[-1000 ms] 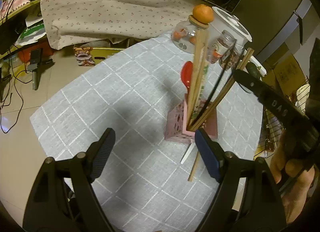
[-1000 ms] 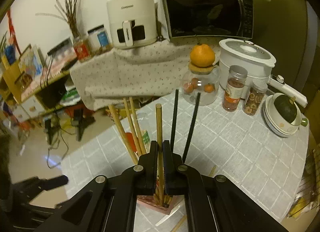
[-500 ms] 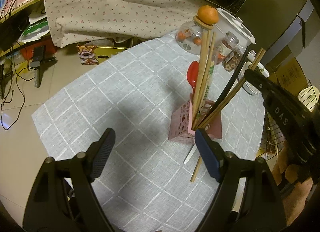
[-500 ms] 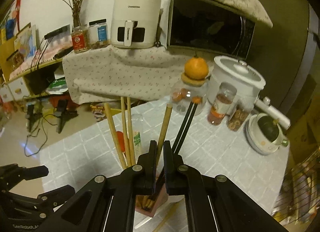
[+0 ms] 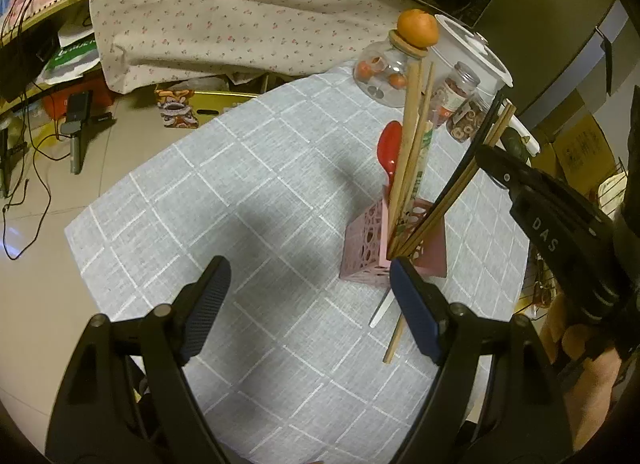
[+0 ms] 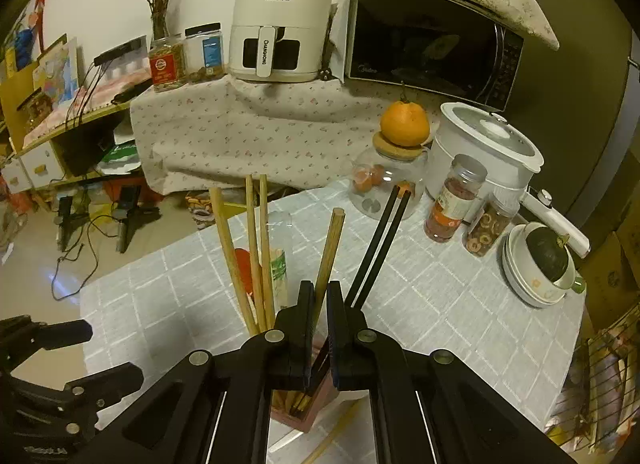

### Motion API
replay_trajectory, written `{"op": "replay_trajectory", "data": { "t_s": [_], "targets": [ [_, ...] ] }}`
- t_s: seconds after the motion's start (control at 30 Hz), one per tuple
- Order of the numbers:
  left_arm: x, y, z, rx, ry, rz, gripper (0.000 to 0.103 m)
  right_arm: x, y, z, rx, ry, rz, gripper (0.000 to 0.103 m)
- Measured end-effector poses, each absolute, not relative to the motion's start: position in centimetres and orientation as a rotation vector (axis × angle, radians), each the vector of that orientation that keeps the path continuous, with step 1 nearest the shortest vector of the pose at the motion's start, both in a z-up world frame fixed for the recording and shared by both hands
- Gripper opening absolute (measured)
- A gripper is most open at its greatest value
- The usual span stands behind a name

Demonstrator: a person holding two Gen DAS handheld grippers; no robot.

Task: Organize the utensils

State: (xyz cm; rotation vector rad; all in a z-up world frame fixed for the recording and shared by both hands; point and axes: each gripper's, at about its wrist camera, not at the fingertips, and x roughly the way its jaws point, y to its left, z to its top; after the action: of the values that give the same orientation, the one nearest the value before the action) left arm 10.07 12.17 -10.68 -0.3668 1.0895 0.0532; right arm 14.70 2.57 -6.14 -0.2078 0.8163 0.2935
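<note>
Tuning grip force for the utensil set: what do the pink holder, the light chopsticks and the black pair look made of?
Pink holder: probably thin matte plastic or card, with cut-out round holes in its walls; hard to tell which.
Light chopsticks: bamboo or wood, tan, unvarnished-looking, faint grain.
Black pair: smooth, uniform black, slim; likely plastic or lacquered wood, the look leaves it open.

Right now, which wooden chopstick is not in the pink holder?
The wooden chopstick lying flat on the tablecloth, just in front of the pink holder beside a white utensil. The other wooden chopsticks stand upright in the holder.
</note>
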Motion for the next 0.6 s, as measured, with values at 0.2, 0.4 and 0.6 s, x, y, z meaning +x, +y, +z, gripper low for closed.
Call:
{"op": "replay_trajectory", "data": {
  "t_s": [0.2, 0.4, 0.6],
  "targets": [
    [9.9, 11.8, -10.5, -0.354, 1.087, 0.044, 0.082, 13.9, 3.0, -5.5, -0.255, 0.779, 0.282, 0.006],
    [9.9, 12.0, -10.5, -0.362, 1.088, 0.047, 0.082, 13.7, 3.2, -5.6, -0.261, 0.777, 0.286, 0.007],
    [9.8, 12.0, -10.5, -0.365, 1.086, 0.043, 0.082, 13.6, 3.1, -4.8, -0.217, 0.764, 0.309, 0.006]
  ]
}}
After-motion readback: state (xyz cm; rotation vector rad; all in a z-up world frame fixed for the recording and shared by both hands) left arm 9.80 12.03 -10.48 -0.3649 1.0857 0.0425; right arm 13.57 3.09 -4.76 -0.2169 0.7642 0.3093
